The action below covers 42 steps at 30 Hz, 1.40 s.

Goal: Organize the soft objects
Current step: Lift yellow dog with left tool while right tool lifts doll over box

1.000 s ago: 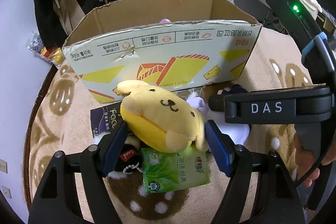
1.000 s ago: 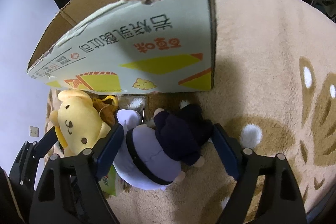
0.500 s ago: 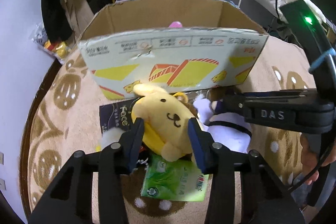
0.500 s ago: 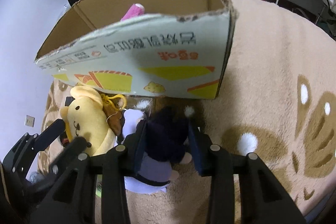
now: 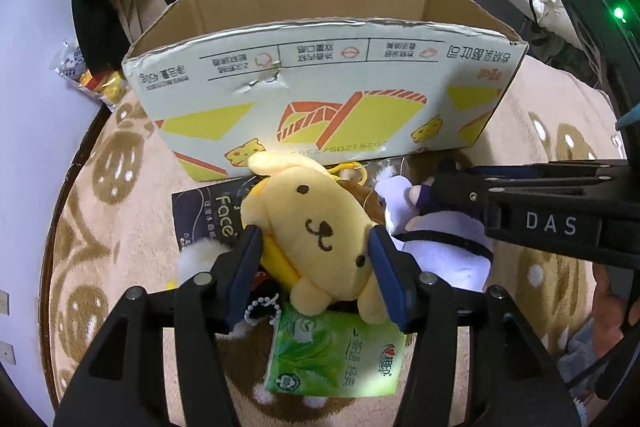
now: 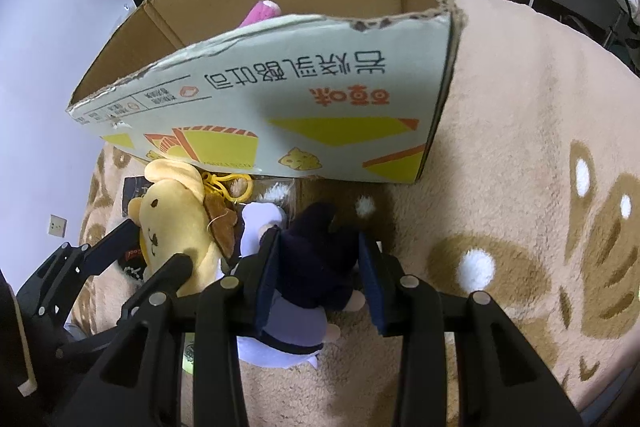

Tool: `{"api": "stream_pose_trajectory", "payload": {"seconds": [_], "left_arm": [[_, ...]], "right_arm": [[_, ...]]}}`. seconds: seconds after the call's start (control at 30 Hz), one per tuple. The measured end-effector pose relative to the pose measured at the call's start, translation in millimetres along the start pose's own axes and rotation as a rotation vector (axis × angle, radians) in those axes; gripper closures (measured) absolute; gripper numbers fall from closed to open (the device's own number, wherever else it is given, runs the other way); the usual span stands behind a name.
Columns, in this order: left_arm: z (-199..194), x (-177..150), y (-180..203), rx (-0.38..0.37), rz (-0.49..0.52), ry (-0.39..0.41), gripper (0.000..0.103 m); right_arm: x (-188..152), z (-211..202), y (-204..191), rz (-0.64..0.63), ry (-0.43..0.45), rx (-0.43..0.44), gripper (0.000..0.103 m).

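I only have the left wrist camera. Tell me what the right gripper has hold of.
Observer: The right gripper is shut on the navy-and-lilac plush.
Operator: Say where the pads sit on it.
Observer: Both pads press its dark upper part. The lilac body bulges out below them.
Operator: Report what is inside the box.
Observer: A pink item shows near the left inner wall of the cardboard box. The front wall hides the rest of the inside.
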<state>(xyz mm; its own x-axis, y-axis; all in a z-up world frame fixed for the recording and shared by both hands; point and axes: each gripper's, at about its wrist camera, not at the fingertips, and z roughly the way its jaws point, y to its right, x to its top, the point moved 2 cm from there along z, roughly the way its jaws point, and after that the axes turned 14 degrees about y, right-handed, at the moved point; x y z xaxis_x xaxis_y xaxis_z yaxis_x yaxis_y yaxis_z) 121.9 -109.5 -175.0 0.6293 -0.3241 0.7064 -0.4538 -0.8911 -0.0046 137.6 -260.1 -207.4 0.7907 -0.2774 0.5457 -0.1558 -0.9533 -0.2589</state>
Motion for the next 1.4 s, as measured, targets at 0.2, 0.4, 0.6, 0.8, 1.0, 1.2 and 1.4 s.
{"api": "stream_pose_trajectory", "payload": {"seconds": [0.2, 0.4, 0.6, 0.8, 1.0, 1.2, 1.4], "left_arm": [[4.8, -4.3, 1.7, 0.023, 0.014, -0.007, 0.06], [-1.7, -3.0, 4.5, 0.016, 0.02, 0.01, 0.076], [-11.9, -0.4, 6.8, -0.021, -0.002, 0.044, 0.076], [-27.2, 3.9, 3.7, -0.002, -0.021, 0.089, 0.076], [-69.6, 19.2, -1.3, -0.005, -0.039, 0.202, 0.075], [-109.6, 32.8, -7.2, 0.041, -0.009, 0.315, 0.075], [-131.1, 44.0, -12.5, 0.066, -0.004, 0.395, 0.075]], "right_arm": [[-1.4, 3.7, -7.3, -0.032, -0.001, -0.016, 0.062], [-0.8, -6.7, -19.4, -0.067, 0.032, -0.031, 0.062], [6.2, -24.3, -27.7, -0.137, 0.111, -0.078, 0.062], [8.3, -44.0, -28.9, -0.161, 0.16, -0.104, 0.062], [16.5, -76.6, -26.1, -0.138, 0.271, -0.092, 0.062], [25.5, -117.7, -36.6, -0.183, 0.435, -0.101, 0.062], [34.0, -152.2, -51.8, -0.246, 0.611, -0.106, 0.062]]}}
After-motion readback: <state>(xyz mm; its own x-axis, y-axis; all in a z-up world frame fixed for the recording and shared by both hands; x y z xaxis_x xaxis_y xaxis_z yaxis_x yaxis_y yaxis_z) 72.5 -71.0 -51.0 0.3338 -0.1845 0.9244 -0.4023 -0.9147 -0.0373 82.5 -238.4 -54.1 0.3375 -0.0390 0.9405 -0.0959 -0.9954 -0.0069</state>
